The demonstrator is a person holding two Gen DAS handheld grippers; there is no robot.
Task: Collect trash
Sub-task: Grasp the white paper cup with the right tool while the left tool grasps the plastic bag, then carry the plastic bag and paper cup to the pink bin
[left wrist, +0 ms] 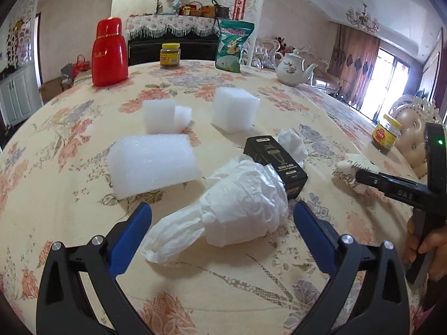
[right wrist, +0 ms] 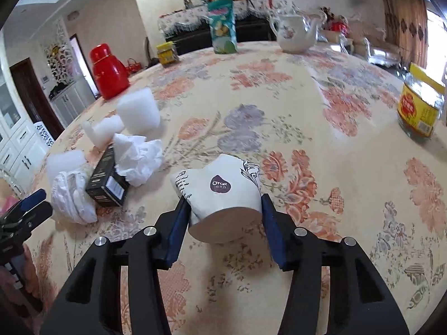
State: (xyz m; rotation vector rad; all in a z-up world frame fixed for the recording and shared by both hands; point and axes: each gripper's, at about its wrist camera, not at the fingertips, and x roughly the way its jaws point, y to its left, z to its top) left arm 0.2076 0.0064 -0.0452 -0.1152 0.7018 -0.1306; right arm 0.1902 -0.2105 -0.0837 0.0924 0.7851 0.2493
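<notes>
My left gripper (left wrist: 222, 212) is open, its blue fingers on either side of a crumpled white plastic bag (left wrist: 240, 203) lying on the floral tablecloth. Beyond it lie a black box (left wrist: 275, 162), a crumpled tissue (left wrist: 292, 142) and three white foam blocks (left wrist: 152, 162) (left wrist: 163, 115) (left wrist: 234, 109). My right gripper (right wrist: 223, 203) is shut on a crushed white paper cup (right wrist: 223, 192), its fingers pressing both sides. The cup and right gripper also show in the left wrist view (left wrist: 350, 171). The bag (right wrist: 72, 195), box (right wrist: 104, 180) and tissue (right wrist: 138, 157) lie left in the right wrist view.
A red thermos (left wrist: 109, 53), a yellow-lidded jar (left wrist: 169, 55), a green snack bag (left wrist: 233, 46) and a white teapot (left wrist: 293, 67) stand at the table's far side. Another jar (right wrist: 420, 106) stands at the right edge (left wrist: 387, 135). Chairs ring the table.
</notes>
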